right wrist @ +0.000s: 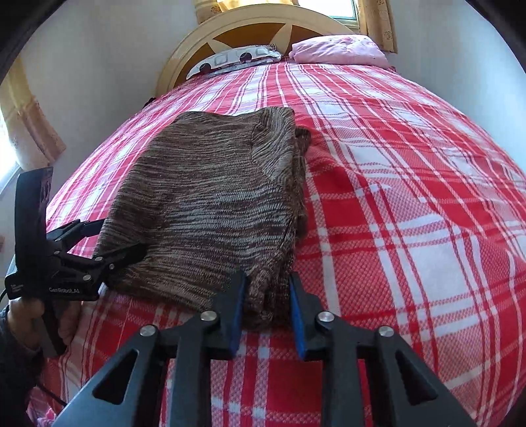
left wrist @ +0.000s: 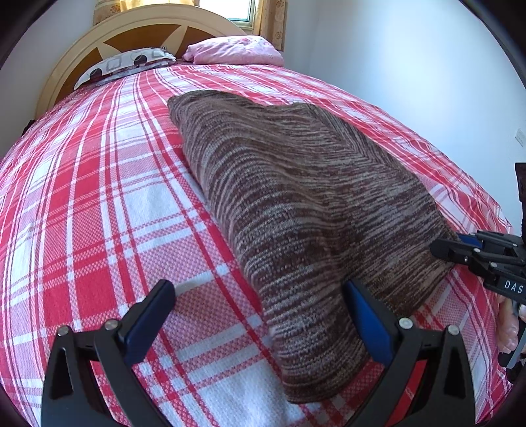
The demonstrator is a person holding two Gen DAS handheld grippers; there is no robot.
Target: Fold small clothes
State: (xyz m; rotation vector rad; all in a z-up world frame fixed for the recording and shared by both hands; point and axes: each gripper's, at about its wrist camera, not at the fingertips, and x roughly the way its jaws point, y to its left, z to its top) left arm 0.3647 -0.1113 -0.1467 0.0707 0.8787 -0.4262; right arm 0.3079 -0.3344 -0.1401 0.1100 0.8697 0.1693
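Note:
A brown and beige striped knit garment [left wrist: 296, 197] lies folded on the red plaid bedspread [left wrist: 98, 197]. My left gripper [left wrist: 259, 292] is open wide, its two fingers astride the garment's near left corner without pressing on it. In the right wrist view the same left gripper [right wrist: 120, 238] sits at the garment's [right wrist: 203, 203] left edge, held by a hand. My right gripper [right wrist: 267, 285] is closed on the garment's near right corner, and the thick folded edge fills the gap between its blue pads. From the left wrist view the right gripper [left wrist: 439, 246] shows at that corner.
The bed has a round cream and brown headboard [right wrist: 250, 29], a patterned pillow [right wrist: 233, 60] and a pink pillow [right wrist: 338, 49] at its far end. Pale walls stand on both sides, and curtains [right wrist: 23, 124] hang at the left. Bare bedspread [right wrist: 411, 213] stretches right of the garment.

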